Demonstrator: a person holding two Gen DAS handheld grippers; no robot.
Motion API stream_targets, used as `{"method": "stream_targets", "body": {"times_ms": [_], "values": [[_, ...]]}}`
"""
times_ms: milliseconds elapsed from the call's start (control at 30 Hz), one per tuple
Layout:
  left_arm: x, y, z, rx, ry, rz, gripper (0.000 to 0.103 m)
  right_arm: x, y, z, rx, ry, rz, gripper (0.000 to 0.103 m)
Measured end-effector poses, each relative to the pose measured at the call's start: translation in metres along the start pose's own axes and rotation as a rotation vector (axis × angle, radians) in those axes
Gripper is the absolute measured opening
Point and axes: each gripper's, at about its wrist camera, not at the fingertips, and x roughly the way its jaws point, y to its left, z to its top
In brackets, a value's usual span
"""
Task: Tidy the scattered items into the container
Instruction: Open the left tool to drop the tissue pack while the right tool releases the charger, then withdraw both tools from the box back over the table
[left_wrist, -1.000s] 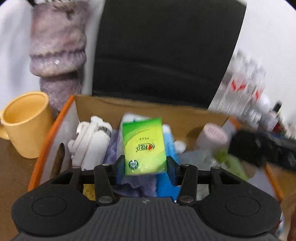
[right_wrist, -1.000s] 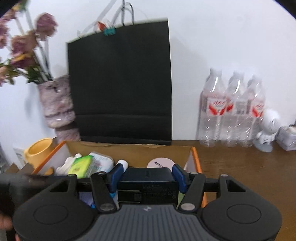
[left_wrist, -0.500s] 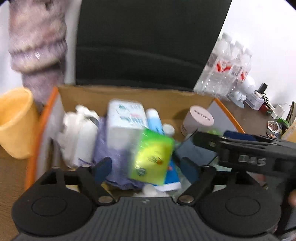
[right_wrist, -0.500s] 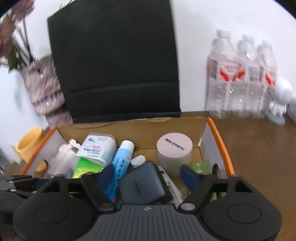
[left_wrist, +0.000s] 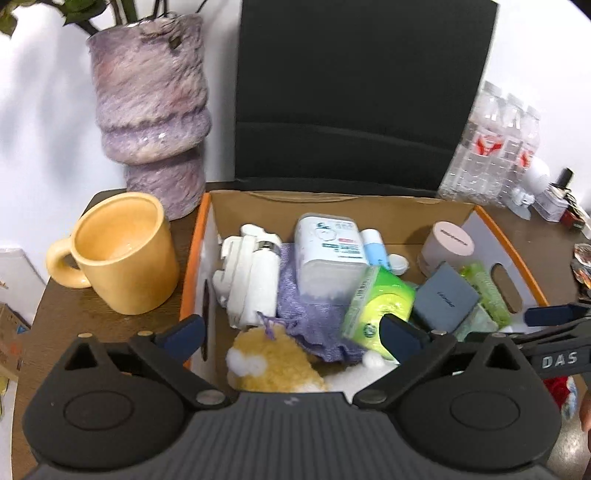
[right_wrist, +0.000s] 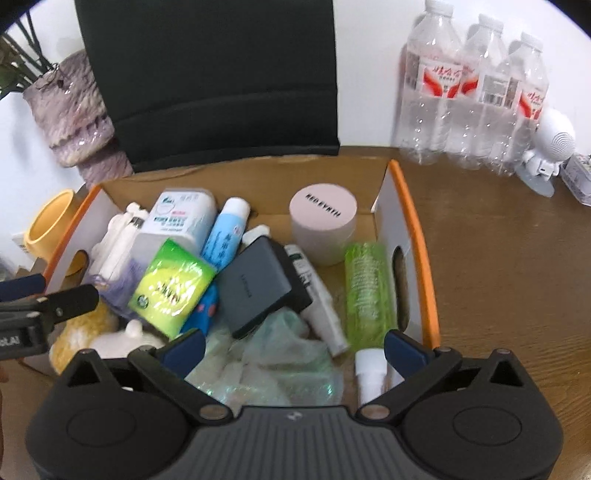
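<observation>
An orange-rimmed cardboard box (left_wrist: 194, 258) (right_wrist: 417, 236) holds several items. A green tissue pack (left_wrist: 380, 306) (right_wrist: 171, 286) lies tilted on a purple pouch (left_wrist: 306, 317), next to a grey power bank (left_wrist: 445, 297) (right_wrist: 255, 284). A pink jar (right_wrist: 323, 225), a green bottle (right_wrist: 365, 291), a blue tube (right_wrist: 225, 236) and a white wipes box (left_wrist: 328, 251) also lie inside. My left gripper (left_wrist: 291, 334) hangs over the box's near left, jaws opening, gripping nothing. My right gripper (right_wrist: 294, 348) hangs over the near right, jaws opening, also gripping nothing.
A yellow mug (left_wrist: 118, 251) stands left of the box, in front of a furry purple vase (left_wrist: 151, 110). A black paper bag (left_wrist: 354, 92) stands behind the box. Water bottles (right_wrist: 472, 96) and a white figure (right_wrist: 550, 144) stand at the back right of the brown table (right_wrist: 498, 277).
The left gripper let go of the green tissue pack and the right let go of the grey power bank; both dropped into the box. Both jaws spread wide. The right gripper tipped downward.
</observation>
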Motion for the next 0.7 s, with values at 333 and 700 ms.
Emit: {"method": "stream_targets", "body": {"times_ms": [333, 700], "values": [[-0.039, -0.022, -0.022, 0.028, 0.028, 0.026, 0.103, -0.043, 0.005, -0.015, -0.053, 0.001, -0.037, 0.103], [-0.121, -0.046, -0.085, -0.028, -0.065, 0.031, 0.103, -0.114, 0.017, -0.093, -0.088, -0.104, -0.011, 0.103]]}}
